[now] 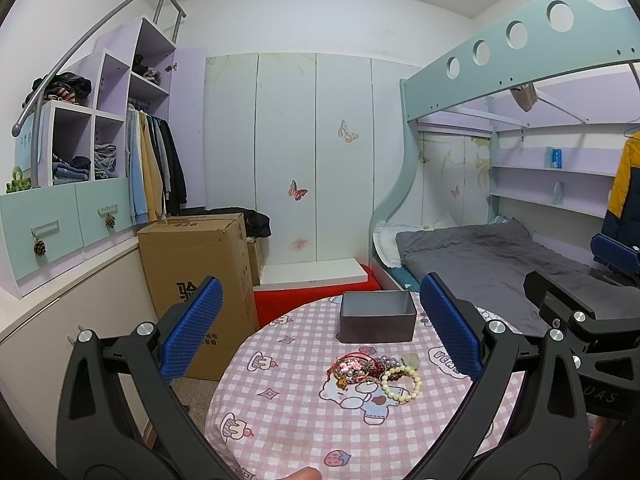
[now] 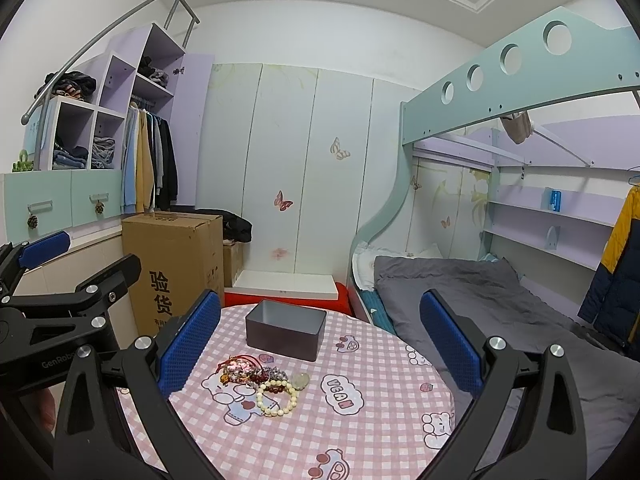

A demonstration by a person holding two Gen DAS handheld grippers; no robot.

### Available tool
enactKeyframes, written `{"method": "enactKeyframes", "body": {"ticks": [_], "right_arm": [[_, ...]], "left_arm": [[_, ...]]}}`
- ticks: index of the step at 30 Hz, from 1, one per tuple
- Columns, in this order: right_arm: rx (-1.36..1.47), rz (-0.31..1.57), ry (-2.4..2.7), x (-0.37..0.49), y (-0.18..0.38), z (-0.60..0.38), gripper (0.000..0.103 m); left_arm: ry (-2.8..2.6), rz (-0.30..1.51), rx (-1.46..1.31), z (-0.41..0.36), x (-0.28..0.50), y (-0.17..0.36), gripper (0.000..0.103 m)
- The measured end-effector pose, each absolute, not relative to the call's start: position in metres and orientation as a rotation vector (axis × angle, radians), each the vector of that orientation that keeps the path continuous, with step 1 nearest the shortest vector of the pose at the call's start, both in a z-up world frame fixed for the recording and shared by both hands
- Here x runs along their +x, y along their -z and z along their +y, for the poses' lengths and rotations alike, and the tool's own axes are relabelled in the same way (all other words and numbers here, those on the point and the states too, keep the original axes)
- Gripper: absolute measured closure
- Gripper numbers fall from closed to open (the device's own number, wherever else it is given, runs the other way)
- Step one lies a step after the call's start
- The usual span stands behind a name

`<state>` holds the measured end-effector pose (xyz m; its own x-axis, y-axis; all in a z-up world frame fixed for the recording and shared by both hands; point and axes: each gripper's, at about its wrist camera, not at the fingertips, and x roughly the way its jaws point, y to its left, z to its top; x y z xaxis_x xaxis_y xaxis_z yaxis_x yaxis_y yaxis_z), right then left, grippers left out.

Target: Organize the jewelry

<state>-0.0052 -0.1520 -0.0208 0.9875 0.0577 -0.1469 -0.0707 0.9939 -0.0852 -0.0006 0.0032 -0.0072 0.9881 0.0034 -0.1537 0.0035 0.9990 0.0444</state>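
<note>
A pile of jewelry [image 1: 362, 368] lies on the pink checked tablecloth [image 1: 304, 412]: red cords, dark beads and a cream bead bracelet [image 1: 401, 383]. It shows in the right wrist view [image 2: 250, 370] with the cream bracelet [image 2: 278, 398]. An open grey metal box [image 1: 377, 317] stands behind the pile, also in the right view [image 2: 286, 330]; nothing shows inside it. My left gripper [image 1: 320, 332] is open and empty above the table. My right gripper [image 2: 320, 340] is open and empty, to the right of the left one.
A cardboard box [image 1: 196, 276] stands left of the round table. A bed with grey bedding [image 2: 500, 300] is on the right under a bunk frame. Wardrobe doors [image 1: 312, 152] and a red mat [image 1: 288, 300] lie behind.
</note>
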Motion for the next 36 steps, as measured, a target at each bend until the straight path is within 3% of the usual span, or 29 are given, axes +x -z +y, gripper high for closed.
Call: {"method": "enactKeyframes", "body": {"ticks": [36], "right_arm": [[-0.073, 0.186, -0.081, 0.011, 0.027, -0.152, 0.007]], "left_arm": [[0.033, 0.174, 0.064, 0.003, 0.017, 0.017, 0.006]]}}
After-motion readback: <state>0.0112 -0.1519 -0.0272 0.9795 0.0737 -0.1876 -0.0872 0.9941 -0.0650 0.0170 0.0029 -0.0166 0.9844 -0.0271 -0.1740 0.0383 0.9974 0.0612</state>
